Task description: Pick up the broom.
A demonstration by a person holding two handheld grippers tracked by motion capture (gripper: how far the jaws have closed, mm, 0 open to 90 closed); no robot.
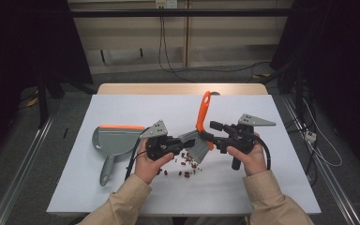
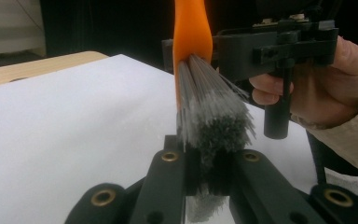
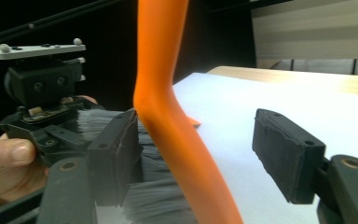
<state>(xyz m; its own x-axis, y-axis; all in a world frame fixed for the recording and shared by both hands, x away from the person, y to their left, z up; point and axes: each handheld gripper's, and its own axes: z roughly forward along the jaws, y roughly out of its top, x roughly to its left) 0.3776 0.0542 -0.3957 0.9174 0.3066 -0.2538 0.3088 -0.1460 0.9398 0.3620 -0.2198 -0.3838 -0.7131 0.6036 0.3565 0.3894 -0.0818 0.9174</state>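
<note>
Brush [image 1: 201, 126], orange-handled with grey bristles, held up at the centre of the high view above scattered dark bits [image 1: 185, 168] on a white table [image 1: 122, 187]. Left gripper [image 1: 183, 139] clamped tight on the bristle tuft. Right gripper [image 1: 212, 136] with jaws parted around the orange handle, one pad close beside it, the other well clear. Grey dustpan [image 1: 112, 143] with an orange lip lying at mid-left.

Orange-handled brush [image 1: 203, 123] with grey bristles; grey dustpan [image 1: 110, 143] with orange edge.
</note>
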